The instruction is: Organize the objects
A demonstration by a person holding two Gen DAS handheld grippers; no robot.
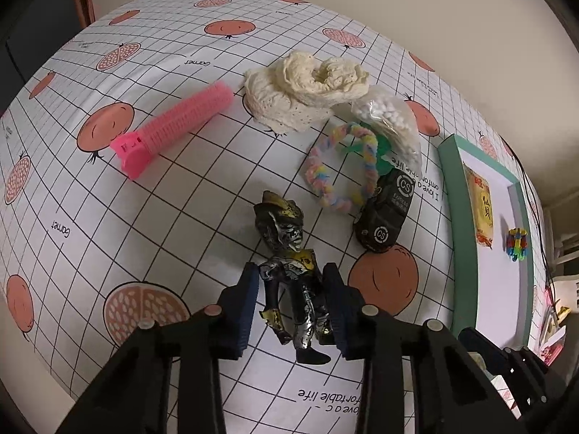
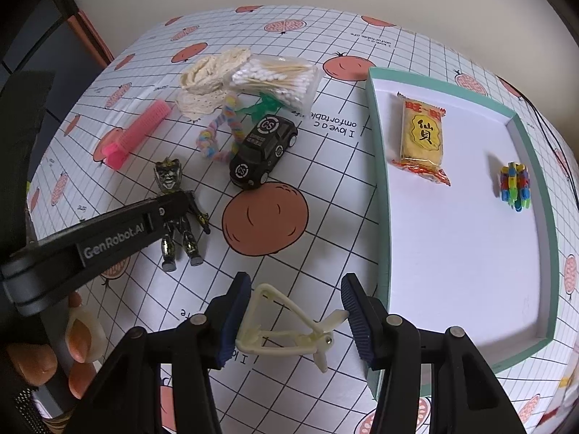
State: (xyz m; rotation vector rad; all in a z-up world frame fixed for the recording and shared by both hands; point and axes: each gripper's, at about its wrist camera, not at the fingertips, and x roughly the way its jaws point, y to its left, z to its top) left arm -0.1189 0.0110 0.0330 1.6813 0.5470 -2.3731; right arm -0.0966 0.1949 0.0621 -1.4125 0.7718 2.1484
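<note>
Nearest my left gripper (image 1: 291,311): the toy figure (image 1: 295,271), lying flat on the tablecloth (image 1: 173,217), head pointing away from the claw, legs back toward it. Its long axis runs straight along the fingers, torso sitting between the pads. Jaws stand narrow, flanking the body; I can't tell whether the pads are actually touching it, so I read this as about to close, not yet gripped.

Using the figure as landmark, left to right: pink hair roller (image 1: 173,132) far-left of it, cream lace bundle (image 1: 304,92) beyond it, pastel fuzzy loop (image 1: 340,168) and black toy car (image 1: 385,213) just to its far-right, cotton swab bag (image 1: 389,123) behind those.

Well right of the figure: the teal-rimmed tray (image 2: 378,166), already holding a snack packet (image 2: 421,137) and a multicoloured block toy (image 2: 514,188).

Right gripper (image 2: 296,316) stands wide around a cream plastic clip (image 2: 286,329); one pad meets the clip's left edge, the other is at its lever tip, so not clamped. That clip sits just beside the tray's near-left corner, so the right arm is nearer the tray.

My call: squeeze left across the figure's torso, then carry right.
</note>
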